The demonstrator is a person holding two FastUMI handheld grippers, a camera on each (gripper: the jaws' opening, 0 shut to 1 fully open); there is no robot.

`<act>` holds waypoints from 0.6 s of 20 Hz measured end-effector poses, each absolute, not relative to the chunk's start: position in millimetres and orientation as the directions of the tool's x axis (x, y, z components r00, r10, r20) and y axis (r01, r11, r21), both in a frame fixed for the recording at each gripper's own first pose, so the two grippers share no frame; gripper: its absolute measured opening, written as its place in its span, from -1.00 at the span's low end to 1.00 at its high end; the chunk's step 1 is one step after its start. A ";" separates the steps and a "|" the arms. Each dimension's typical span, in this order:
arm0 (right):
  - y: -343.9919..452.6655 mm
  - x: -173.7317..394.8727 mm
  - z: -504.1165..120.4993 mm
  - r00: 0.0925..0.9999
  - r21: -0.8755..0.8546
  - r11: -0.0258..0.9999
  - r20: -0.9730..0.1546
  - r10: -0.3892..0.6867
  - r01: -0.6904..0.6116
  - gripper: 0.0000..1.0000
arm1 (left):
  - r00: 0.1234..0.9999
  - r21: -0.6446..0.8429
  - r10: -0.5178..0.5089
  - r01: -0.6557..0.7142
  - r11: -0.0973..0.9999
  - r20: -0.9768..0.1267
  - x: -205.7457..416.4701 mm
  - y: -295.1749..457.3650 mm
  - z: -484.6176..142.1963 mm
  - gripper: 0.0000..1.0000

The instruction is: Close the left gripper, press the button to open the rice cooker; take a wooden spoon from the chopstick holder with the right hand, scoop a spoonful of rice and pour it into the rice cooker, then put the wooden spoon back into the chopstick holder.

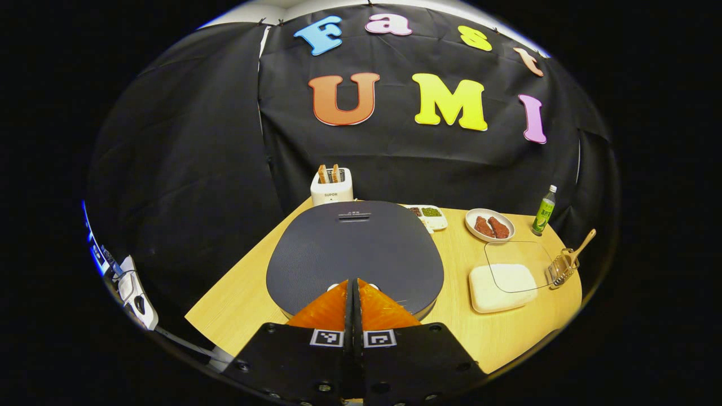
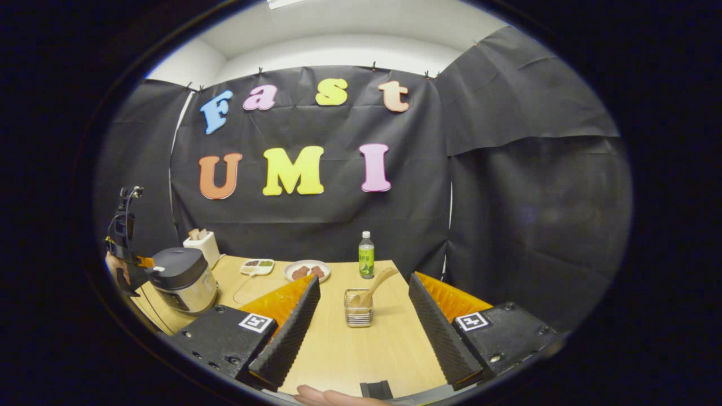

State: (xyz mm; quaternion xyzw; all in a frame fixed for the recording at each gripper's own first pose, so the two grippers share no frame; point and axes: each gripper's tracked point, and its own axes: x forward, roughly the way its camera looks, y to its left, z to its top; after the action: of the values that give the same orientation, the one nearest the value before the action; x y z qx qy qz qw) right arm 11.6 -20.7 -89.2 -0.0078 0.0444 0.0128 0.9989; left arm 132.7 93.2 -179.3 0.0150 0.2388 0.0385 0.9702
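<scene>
- In the left gripper view, a pale wooden table [image 1: 248,293] stood against the black cloth wall, and the rice cooker [image 1: 355,254] sat near its front edge with the dark lid down.
- The left gripper [image 1: 354,285] had its fingers pressed together with nothing between them, tips right at the lid's near rim; whether they touched the button I could not tell.
- To the right lay a white block [image 1: 499,288] under a clear glass sheet, then the wire chopstick holder [image 1: 559,272] with the wooden spoon [image 1: 581,246] leaning out.
- Behind were a toaster [image 1: 331,189], a plate of meat [image 1: 489,224] and a green bottle [image 1: 544,211].
- In the right gripper view, the same table ran up to the cloth wall.
- The right gripper [image 2: 361,301] was spread wide and held nothing; the holder with the spoon stood ahead between its fingers, apart from both.
- The cooker sat far left, the other gripper at its lid.
</scene>
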 end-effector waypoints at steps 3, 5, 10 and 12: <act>-20.9 15.2 -91.8 0.995 -0.013 0.999 -0.100 0.028 -0.029 1.00 | 0.877 0.014 0.052 -0.051 0.999 -0.477 135.6 89.2 -188.7 -1.00; -23.4 16.8 -92.3 0.995 -0.012 1.000 -0.101 0.023 -0.024 1.00 | 0.876 0.026 0.054 -0.048 0.999 -0.480 136.2 90.5 -192.0 -1.00; -24.1 16.2 -98.6 0.994 -0.005 1.000 -0.109 0.026 -0.027 1.00 | 0.836 0.016 0.052 -0.052 0.999 -0.546 127.2 89.8 -201.4 -0.99; -26.1 15.3 -101.7 0.993 -0.007 1.000 -0.115 0.026 -0.027 1.00 | 0.839 0.010 0.057 -0.061 0.998 -0.541 128.9 90.4 -200.1 -0.99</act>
State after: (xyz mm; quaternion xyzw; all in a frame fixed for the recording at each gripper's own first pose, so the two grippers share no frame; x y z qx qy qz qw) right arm 15.3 -26.1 -101.7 -0.0043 0.0577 0.0133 0.9982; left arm 128.9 90.4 -200.1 -0.0036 0.2819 0.0305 0.9590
